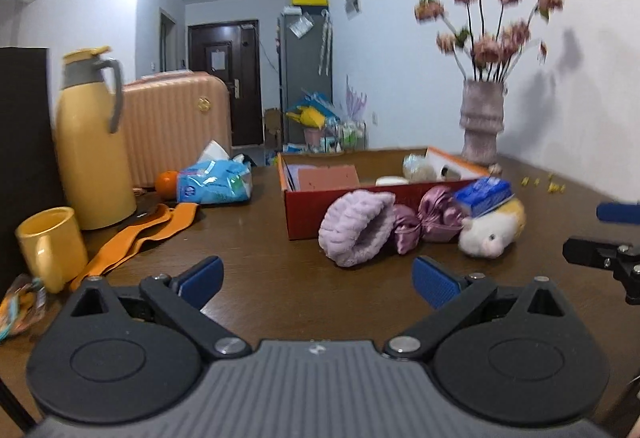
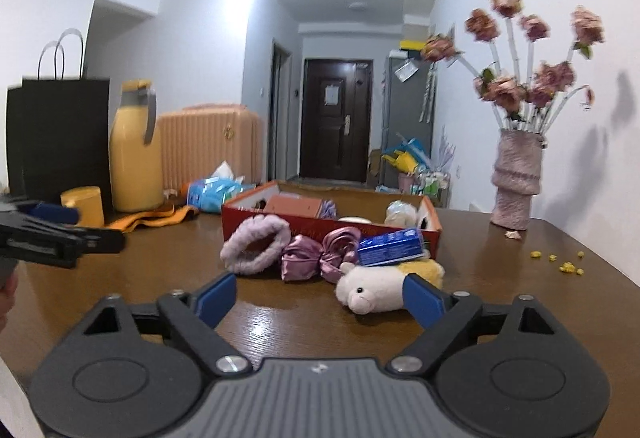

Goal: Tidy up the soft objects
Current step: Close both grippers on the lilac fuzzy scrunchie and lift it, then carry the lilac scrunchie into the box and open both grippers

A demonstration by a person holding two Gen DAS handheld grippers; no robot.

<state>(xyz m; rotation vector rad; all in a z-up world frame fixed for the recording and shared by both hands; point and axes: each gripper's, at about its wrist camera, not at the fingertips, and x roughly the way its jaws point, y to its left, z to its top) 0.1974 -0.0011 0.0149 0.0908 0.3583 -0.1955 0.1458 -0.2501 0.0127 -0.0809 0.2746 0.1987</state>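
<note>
On the brown table [image 1: 280, 278] lie a fluffy lilac headband [image 1: 356, 228], a pink satin scrunchie [image 1: 426, 220] and a white and yellow plush toy [image 1: 492, 232] with a blue tissue pack [image 1: 486, 196] resting on it. All sit in front of a red cardboard box [image 1: 320, 214]. My left gripper [image 1: 318, 278] is open and empty, short of the headband. My right gripper [image 2: 320, 298] is open just before the plush toy [image 2: 372, 290], its right finger beside the toy's body. The headband [image 2: 256, 244], scrunchie [image 2: 320, 254] and tissue pack [image 2: 390, 248] lie beyond.
A yellow thermos [image 1: 92, 142], yellow mug [image 1: 52, 246], orange cloth [image 1: 136, 238], blue wipes pack [image 1: 216, 184] and an orange [image 1: 166, 184] stand at the left. A pink vase of flowers [image 1: 482, 118] stands at the back right. A black paper bag [image 2: 60, 142] is far left.
</note>
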